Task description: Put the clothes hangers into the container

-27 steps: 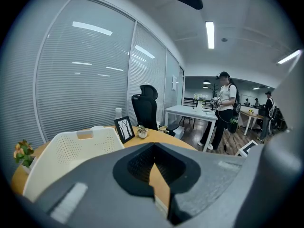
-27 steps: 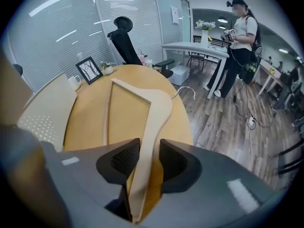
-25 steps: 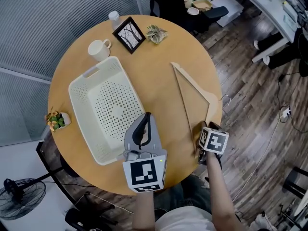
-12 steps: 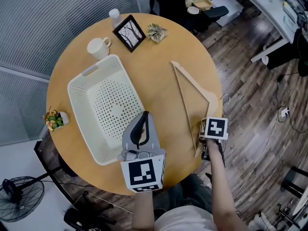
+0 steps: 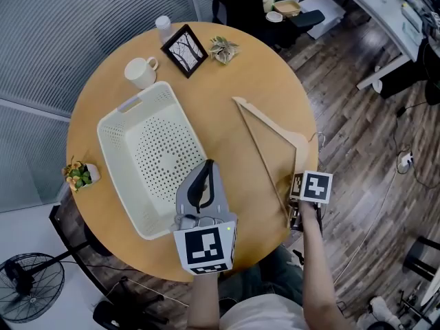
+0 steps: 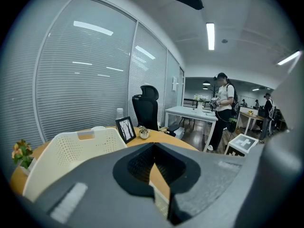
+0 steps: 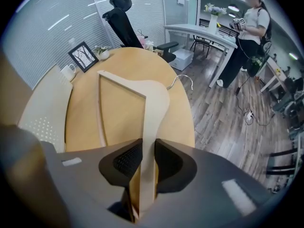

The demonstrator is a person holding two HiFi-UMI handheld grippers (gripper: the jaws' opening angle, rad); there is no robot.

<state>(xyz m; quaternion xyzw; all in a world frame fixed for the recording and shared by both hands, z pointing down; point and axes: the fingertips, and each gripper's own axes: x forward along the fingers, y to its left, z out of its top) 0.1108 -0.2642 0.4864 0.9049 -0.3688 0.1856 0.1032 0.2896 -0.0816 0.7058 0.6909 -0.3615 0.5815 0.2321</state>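
"What was the biggest thing there?"

"The round table [image 5: 227,81]. The white container [image 5: 113,126] sat on it, with nothing inside."

"Where was the hanger?"

"The wooden hanger [image 5: 271,122] was to the right of the container, well apart from it. Its far end was over the table. Its wire hook pointed away from the container, out to the table's edge."

"Did a gripper have it?"

"Yes. The right gripper [image 7: 145,163] had squeezed its jaws tight on the tip of one wooden arm, the end far from the container's cup side."

"And the other one?"

"The left gripper [image 6: 152,167] was closed with nothing in it. It hung over the container's near right corner."

"What could go wrong?"

"I think the hanger could swing or slip out, because it was long and held only by its very tip. The free end could bump the container's rim and push the container along. It could also hit the left gripper, which was right where the hanger had to go."
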